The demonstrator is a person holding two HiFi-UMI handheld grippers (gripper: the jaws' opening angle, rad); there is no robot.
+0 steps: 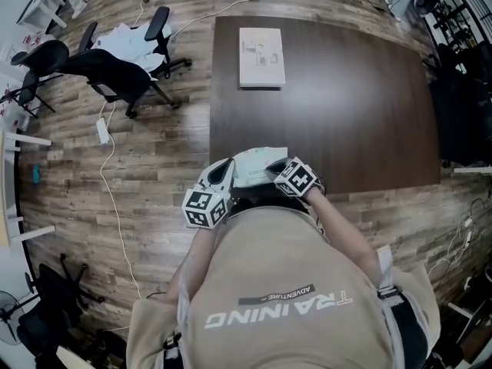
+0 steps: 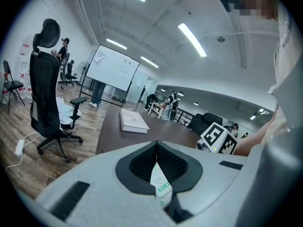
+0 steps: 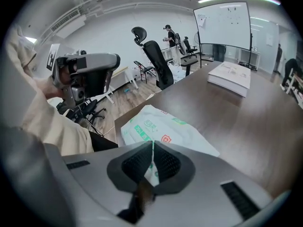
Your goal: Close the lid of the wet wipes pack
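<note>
A person leans over the near edge of a dark brown table [image 1: 354, 106]. The wet wipes pack [image 1: 257, 164] sits at that near edge, close to the near left corner, between the two grippers. The left gripper [image 2: 159, 174] has its jaws pressed together on a thin edge of the pack. The right gripper [image 3: 151, 167] pinches the other end the same way. The lid cannot be made out; it may face away. A white book [image 1: 261, 56] lies near the far left corner, well apart. Open tabletop stretches to the right and far edges. An office chair [image 1: 115, 71] stands off the left edge.
</note>
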